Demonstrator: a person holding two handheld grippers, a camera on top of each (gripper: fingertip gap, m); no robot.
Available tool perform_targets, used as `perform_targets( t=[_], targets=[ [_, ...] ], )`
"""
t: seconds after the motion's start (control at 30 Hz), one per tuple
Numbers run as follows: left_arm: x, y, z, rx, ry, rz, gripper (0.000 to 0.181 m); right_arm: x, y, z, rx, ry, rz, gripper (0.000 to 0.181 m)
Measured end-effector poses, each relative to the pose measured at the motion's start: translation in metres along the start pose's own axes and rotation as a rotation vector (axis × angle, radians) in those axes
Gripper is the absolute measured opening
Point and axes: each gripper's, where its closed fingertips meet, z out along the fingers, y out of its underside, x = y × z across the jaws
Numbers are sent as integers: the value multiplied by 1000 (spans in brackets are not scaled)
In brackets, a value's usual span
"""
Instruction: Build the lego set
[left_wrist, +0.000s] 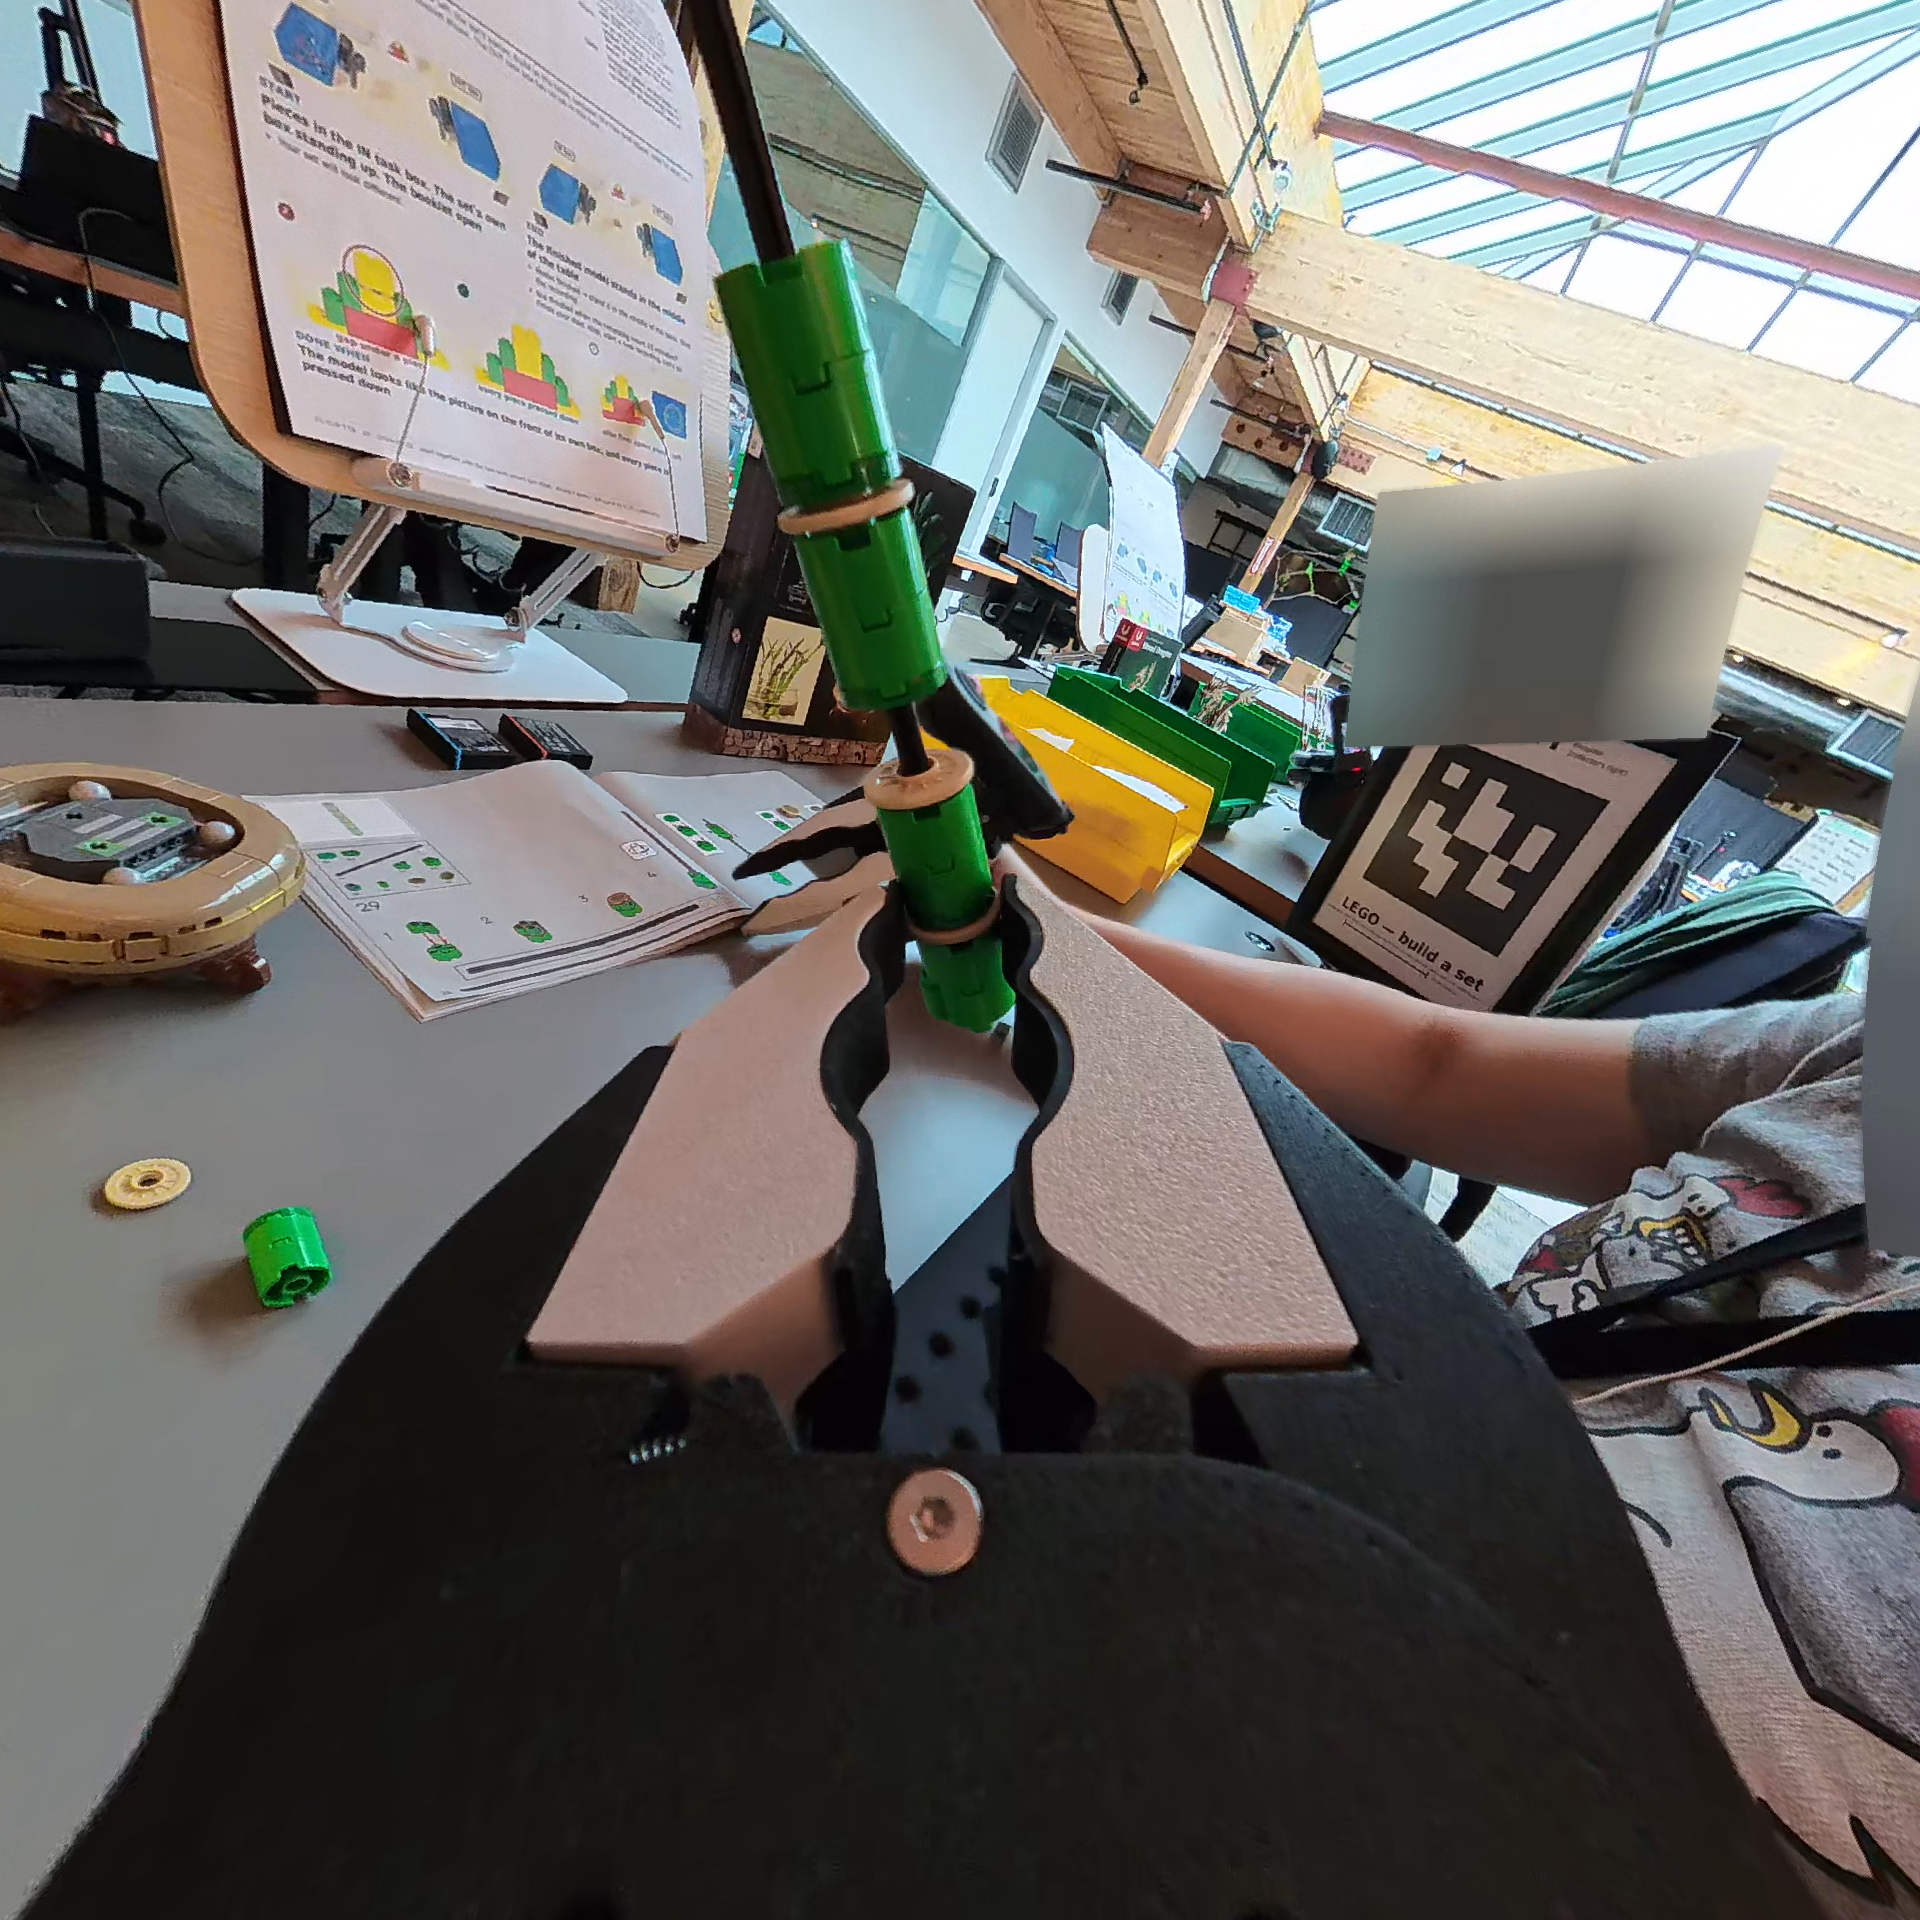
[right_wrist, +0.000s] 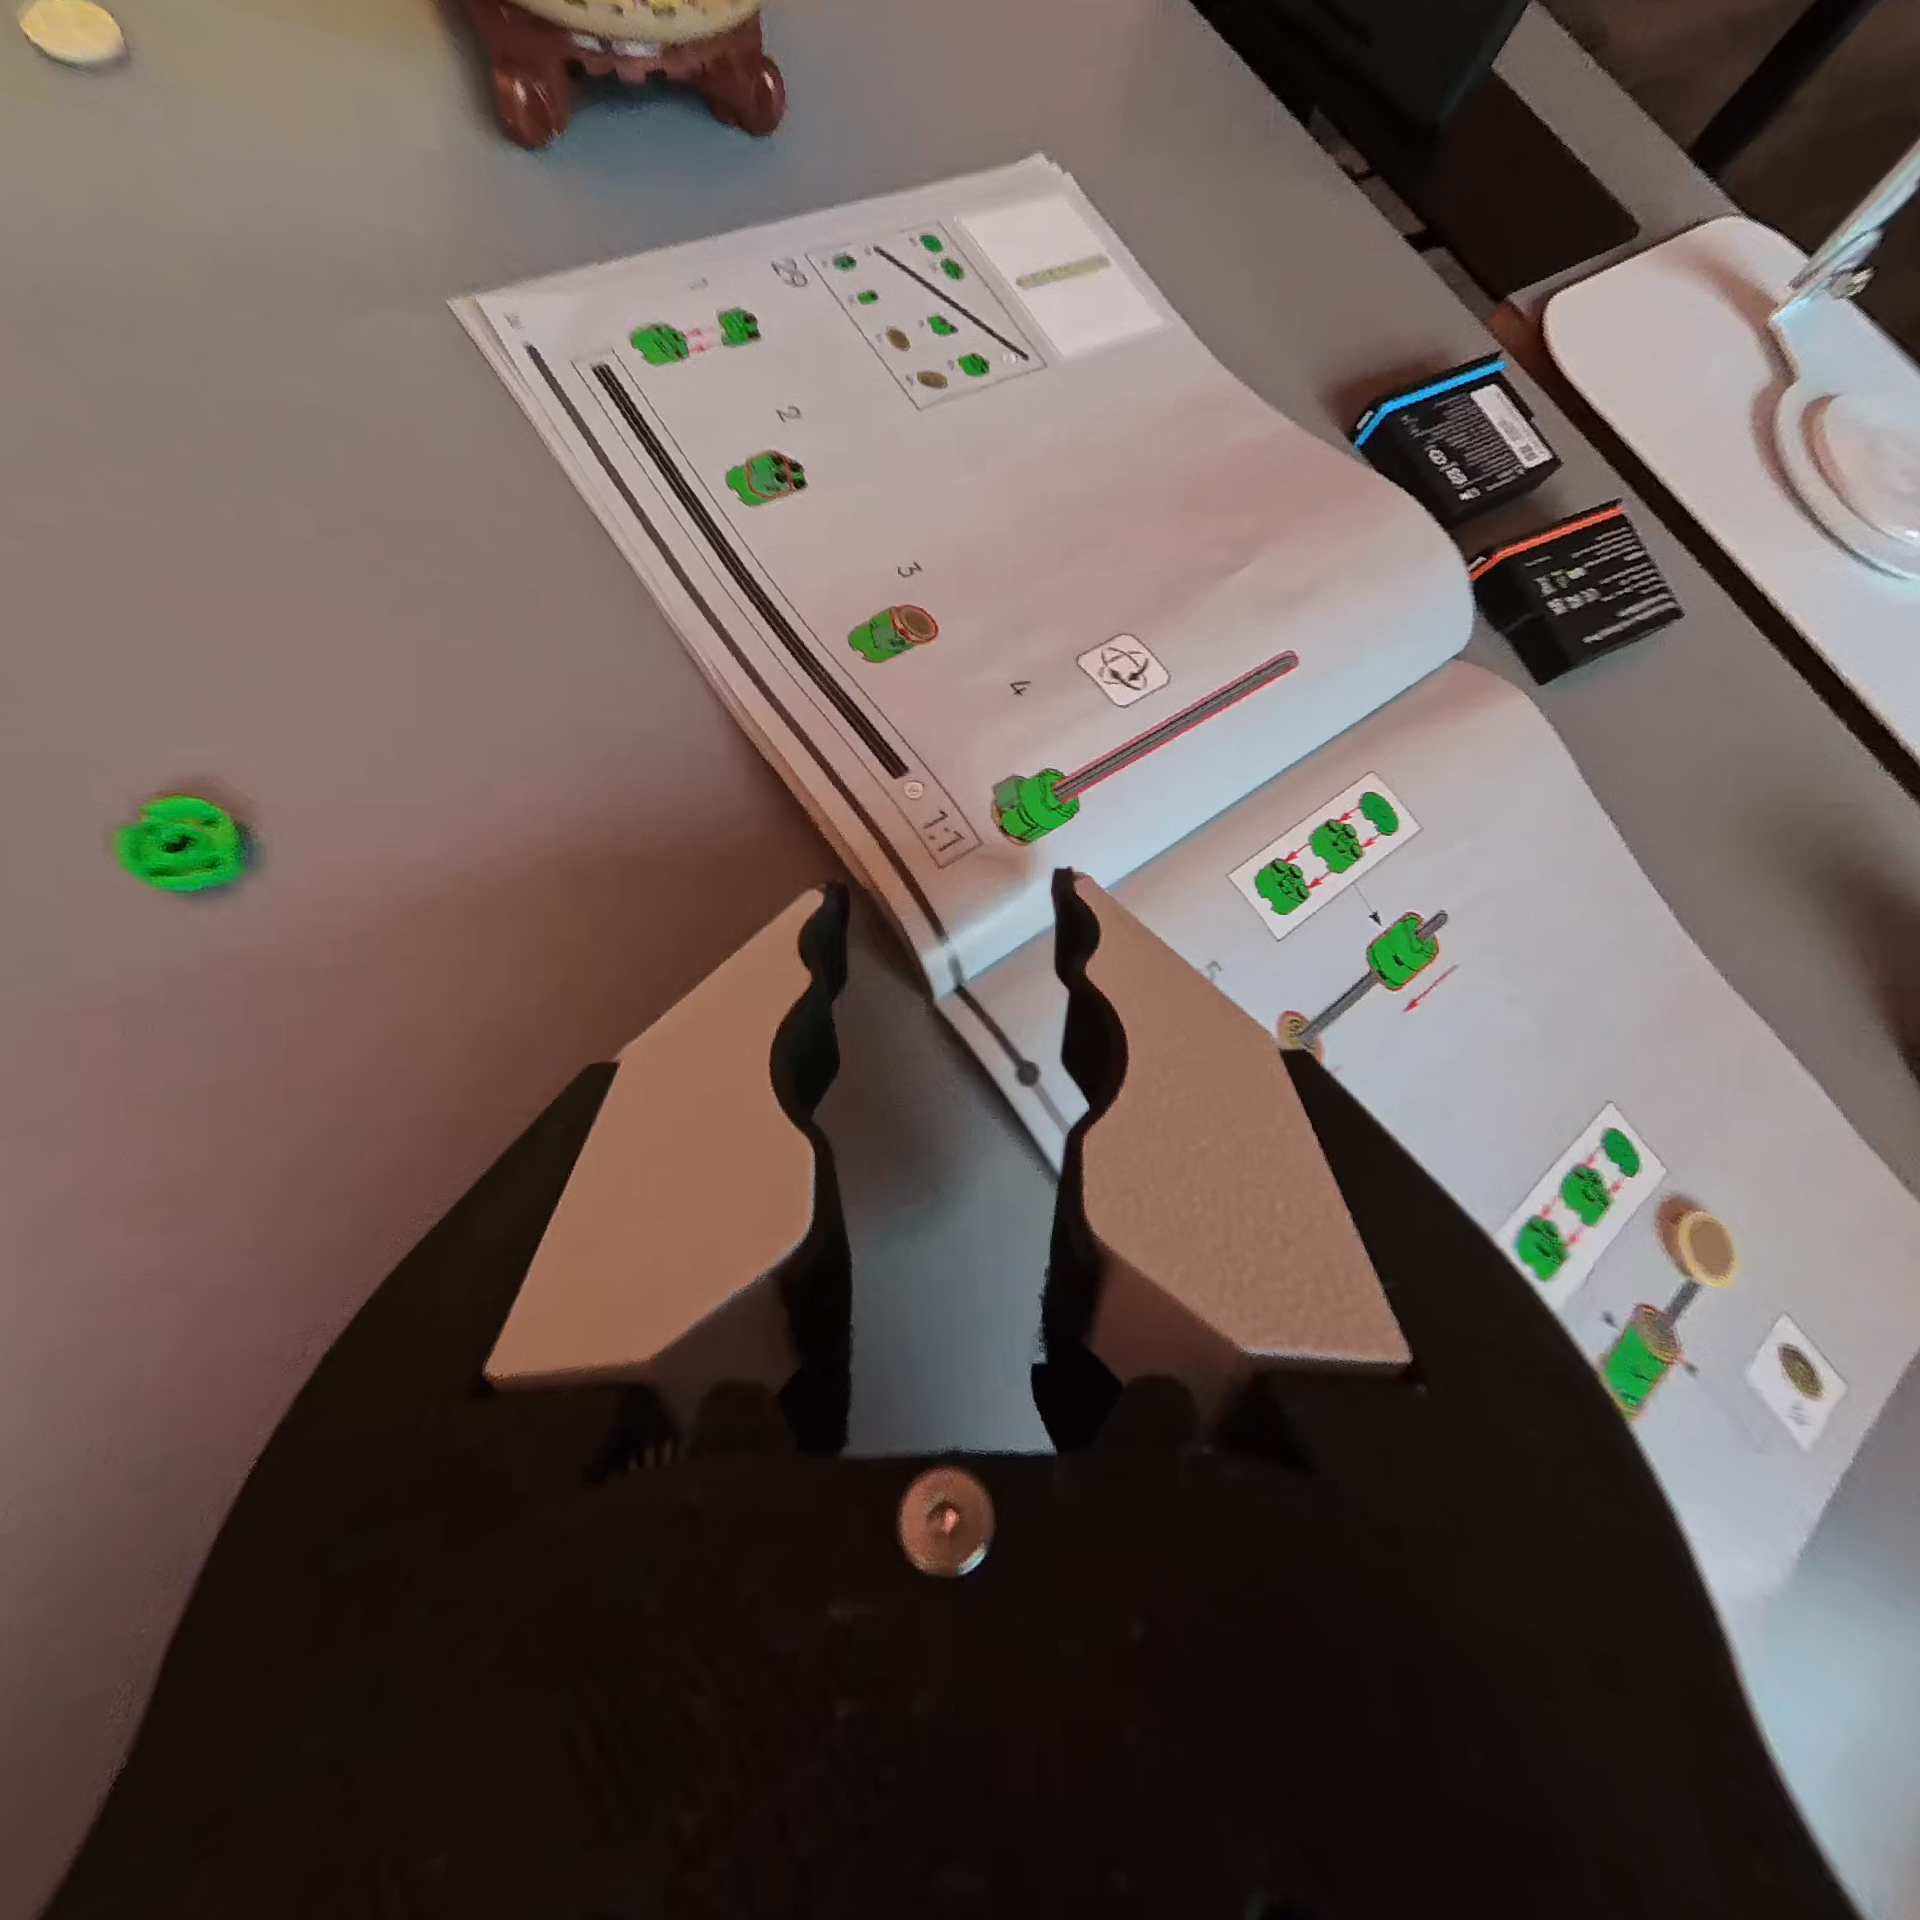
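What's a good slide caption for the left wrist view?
Left hand-held gripper clamps a green bamboo stalk on its black rod above the open booklet.

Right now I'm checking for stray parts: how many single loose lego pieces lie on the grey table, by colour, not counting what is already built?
Green round brick: 1
Yellow disc: 1
Total: 2

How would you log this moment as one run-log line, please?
left tongs: shut on green stalk | right tongs: open, empty, over booklet | loose green piece on table
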Motion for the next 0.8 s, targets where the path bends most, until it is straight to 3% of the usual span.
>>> perform_targets(
  t=[0.1,0.17,0.33,0.4,0.47,0.5,0.6,0.7,0.8],
  targets=[
    [0,2,-1,-5,-1,-1,15,4,0,4,-5,32,-29,31],
    [-1,3,-2,-7,-2,-4,15,-3,-3,3,15,-18,-11,0],
    [-3,3,-3,-4,1,-11,15,8,-15,-2,59,11,10,0],
    [-3,3,-4,-7,2,-12,15,0,-19,-4,80,-47,-31,2],
    [-2,4,-5,-10,0,-11,15,1,-17,-4,70,-41,-123,45],
    [-3,4,-6,-11,-3,-11,15,3,-10,-2,32,-32,-183,54],
    [-4,5,-9,-13,-10,-14,15,9,-2,3,22,-2,-270,52],
    [-6,5,-9,-12,-15,-18,15,6,-2,13,37,-84,-75,51],
    [-6,5,-8,-13,-15,-20,15,7,-1,19,26,-144,38,37]
  ],
)
